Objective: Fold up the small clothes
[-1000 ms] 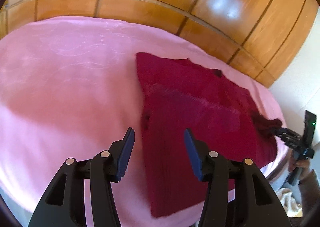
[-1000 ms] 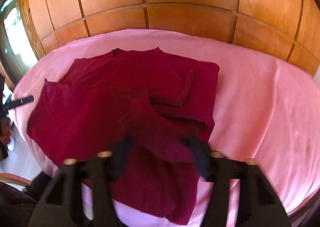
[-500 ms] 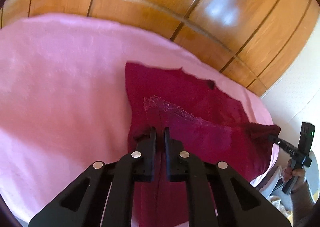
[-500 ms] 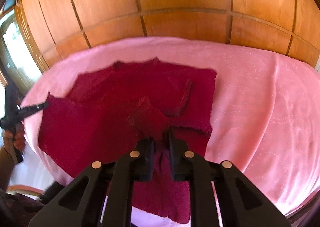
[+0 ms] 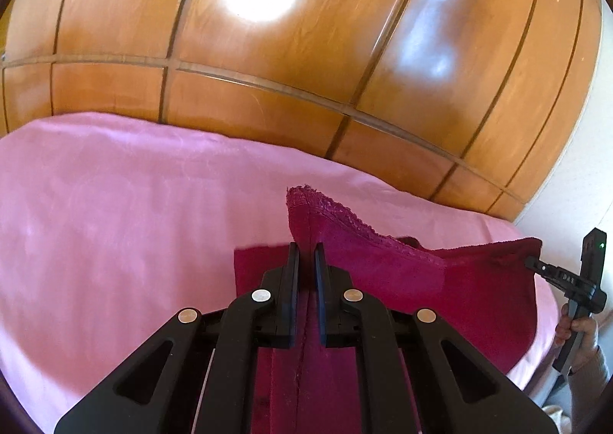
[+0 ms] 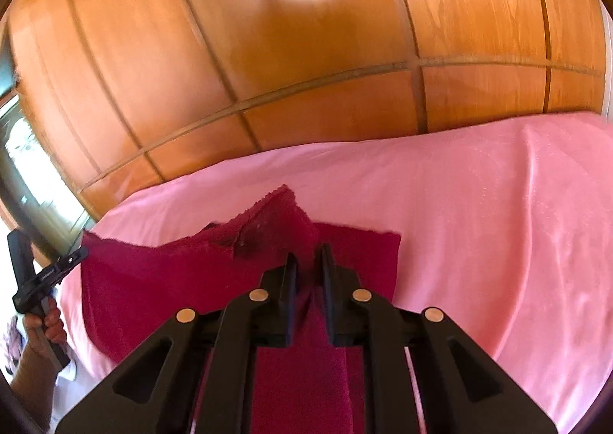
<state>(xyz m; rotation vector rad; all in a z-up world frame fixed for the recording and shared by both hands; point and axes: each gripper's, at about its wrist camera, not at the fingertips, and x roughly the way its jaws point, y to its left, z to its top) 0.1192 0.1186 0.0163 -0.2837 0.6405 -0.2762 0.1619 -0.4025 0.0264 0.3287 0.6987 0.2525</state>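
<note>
A dark red knit garment (image 5: 383, 273) lies on a pink bed sheet (image 5: 115, 223). My left gripper (image 5: 306, 248) is shut on one near corner of the garment and holds it lifted above the bed, its lacy hem standing up past the fingers. My right gripper (image 6: 309, 252) is shut on the other near corner of the garment (image 6: 172, 273), also lifted. The near edge stretches between the two grippers. The right gripper shows at the right edge of the left wrist view (image 5: 536, 265), and the left gripper at the left edge of the right wrist view (image 6: 78, 256).
A glossy wooden panelled wall (image 5: 306, 51) stands right behind the bed. A white wall (image 5: 574, 204) is at the right side. A window (image 6: 23, 150) shows at the far left of the right wrist view. The pink sheet (image 6: 498, 223) spreads wide to both sides of the garment.
Both grippers closed on the garment's near corners, then lifted them up off the bed. The cameras now tilt upward toward the wooden wall.
</note>
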